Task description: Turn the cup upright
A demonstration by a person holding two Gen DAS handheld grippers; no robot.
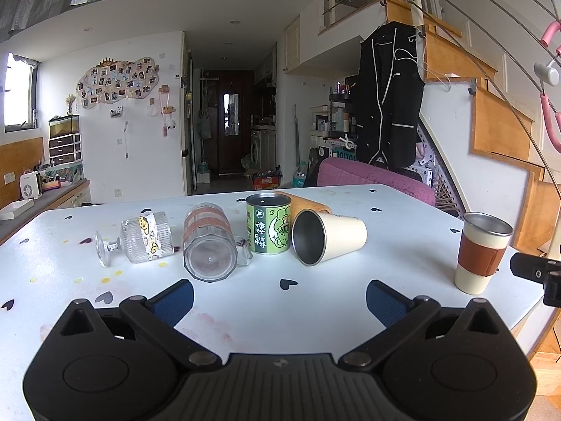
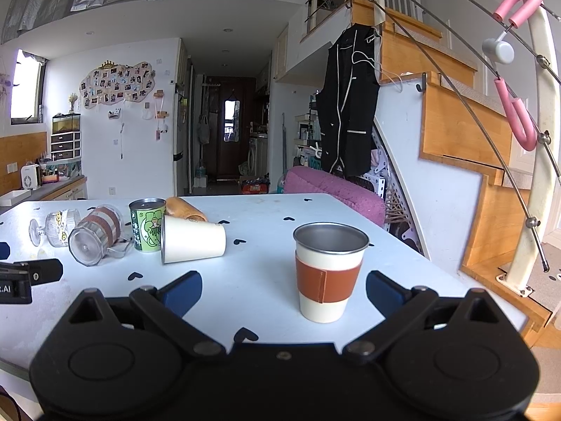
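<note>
Cream steel-lined cup (image 1: 328, 236) lies sideways beside cylindrical green tin (image 1: 269, 224).

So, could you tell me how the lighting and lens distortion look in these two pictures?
Left wrist: even daylight, the window blown out white, soft shadows under the lying cup; the fisheye bends the table edge and stair rails. Right wrist: same soft light, a sharp upright cup, dark hallway behind, black corners from the lens.

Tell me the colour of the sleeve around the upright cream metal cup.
The sleeve on the upright cream metal cup is reddish-brown, like leather; the right wrist view shows it best.
</note>
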